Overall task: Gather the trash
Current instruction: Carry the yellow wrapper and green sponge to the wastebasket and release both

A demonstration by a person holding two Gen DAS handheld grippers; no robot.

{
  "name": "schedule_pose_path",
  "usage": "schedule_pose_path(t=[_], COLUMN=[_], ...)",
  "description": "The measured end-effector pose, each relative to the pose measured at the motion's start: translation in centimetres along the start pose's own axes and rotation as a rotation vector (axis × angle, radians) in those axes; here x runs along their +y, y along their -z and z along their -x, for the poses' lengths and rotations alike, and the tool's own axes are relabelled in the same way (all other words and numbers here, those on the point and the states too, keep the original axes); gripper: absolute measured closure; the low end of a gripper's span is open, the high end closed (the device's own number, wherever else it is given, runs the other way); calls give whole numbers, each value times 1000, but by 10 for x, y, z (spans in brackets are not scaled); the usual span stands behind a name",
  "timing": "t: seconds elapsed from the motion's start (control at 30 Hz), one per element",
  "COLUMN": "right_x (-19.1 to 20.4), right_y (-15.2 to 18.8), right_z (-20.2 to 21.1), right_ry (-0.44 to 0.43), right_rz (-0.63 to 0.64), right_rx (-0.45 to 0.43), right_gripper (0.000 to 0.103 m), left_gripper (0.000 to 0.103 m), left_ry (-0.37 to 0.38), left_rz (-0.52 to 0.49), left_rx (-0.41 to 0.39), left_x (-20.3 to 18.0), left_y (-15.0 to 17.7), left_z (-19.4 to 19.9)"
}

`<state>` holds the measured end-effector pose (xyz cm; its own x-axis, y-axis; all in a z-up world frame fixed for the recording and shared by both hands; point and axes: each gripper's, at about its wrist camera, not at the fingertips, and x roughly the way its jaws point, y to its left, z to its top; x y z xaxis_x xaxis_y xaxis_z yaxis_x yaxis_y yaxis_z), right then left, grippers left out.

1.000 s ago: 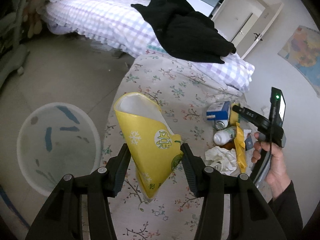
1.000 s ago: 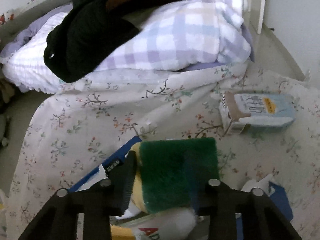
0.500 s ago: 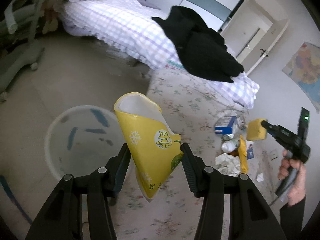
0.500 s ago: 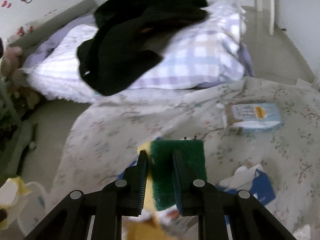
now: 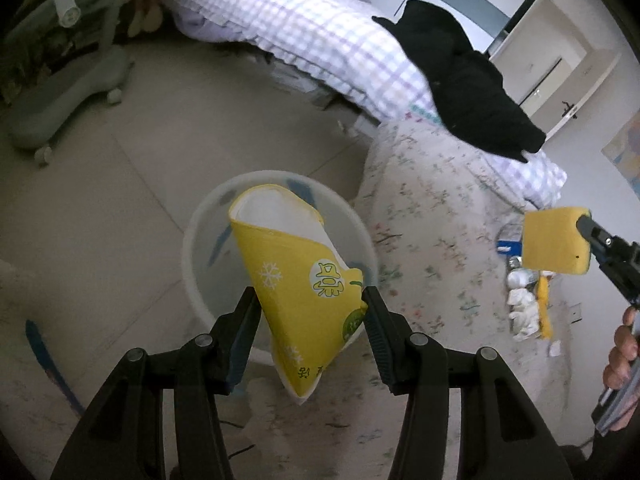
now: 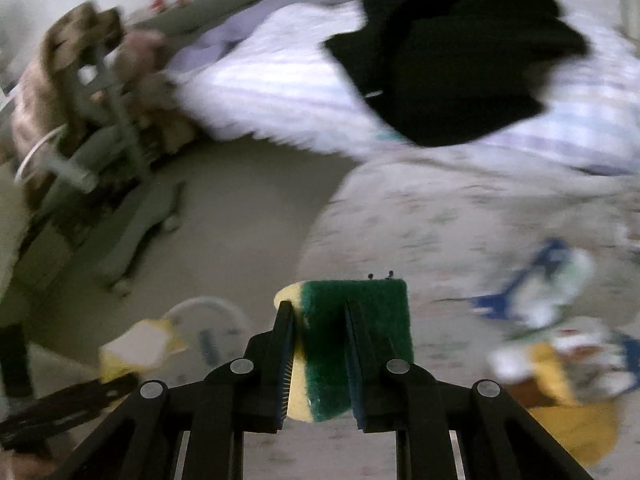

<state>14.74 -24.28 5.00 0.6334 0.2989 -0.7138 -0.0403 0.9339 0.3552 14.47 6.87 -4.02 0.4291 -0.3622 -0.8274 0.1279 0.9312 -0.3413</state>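
Note:
My left gripper [image 5: 308, 300] is shut on a yellow paper carton [image 5: 296, 276] and holds it in the air right above a white round bin [image 5: 200, 256] on the floor. My right gripper [image 6: 320, 312] is shut on a yellow-and-green sponge [image 6: 360, 320], raised above the floral sheet. The sponge also shows in the left wrist view [image 5: 554, 240], to the right. The bin [image 6: 224, 312] and carton [image 6: 136, 348] show blurred at lower left in the right wrist view.
A pile of trash [image 5: 528, 300] lies on the floral sheet [image 5: 432, 208]. A black garment [image 5: 468, 84] lies on the checked quilt [image 5: 312, 28]. A grey wheeled stand [image 5: 60, 80] is on the floor at left.
My left gripper has swung left off the sheet with the carton and now hangs over the bin. My right gripper has lifted the sponge off the pile and moved left.

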Motion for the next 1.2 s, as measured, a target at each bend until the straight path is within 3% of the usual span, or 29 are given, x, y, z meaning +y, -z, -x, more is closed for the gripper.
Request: schedule_pose_path(t=[0.17,0.33,0.83,0.93,1.0,1.03,1.2], right_x=[46,69,95,99,101,102,102], right_y=[12,20,30,31,31,31,28], right_z=[-39,-71,-119,-124,-125,-123,-109], right_ry=[-80,-112,-196,-207,-204,-200,-150], right_rz=[51,59,17,19,12,11,57], right_rx=[75,134,205,201,204,196,171], right_gripper=[82,82,80,75,45,37,34], left_gripper=[42,20,10,8,7,6,5], left_ry=[-15,-89,-216,-229,-238,-243,-249], left_rz=[-1,10,-11,-16,-28,-37,-64], left_rx=[-3,6,-41,-50,-53,-53,-50], left_x=[12,25,56,57,57,56,53], left_y=[-1,-1,10,11,13,14,17], left_z=[-2,-1,29,34,37,38,41])
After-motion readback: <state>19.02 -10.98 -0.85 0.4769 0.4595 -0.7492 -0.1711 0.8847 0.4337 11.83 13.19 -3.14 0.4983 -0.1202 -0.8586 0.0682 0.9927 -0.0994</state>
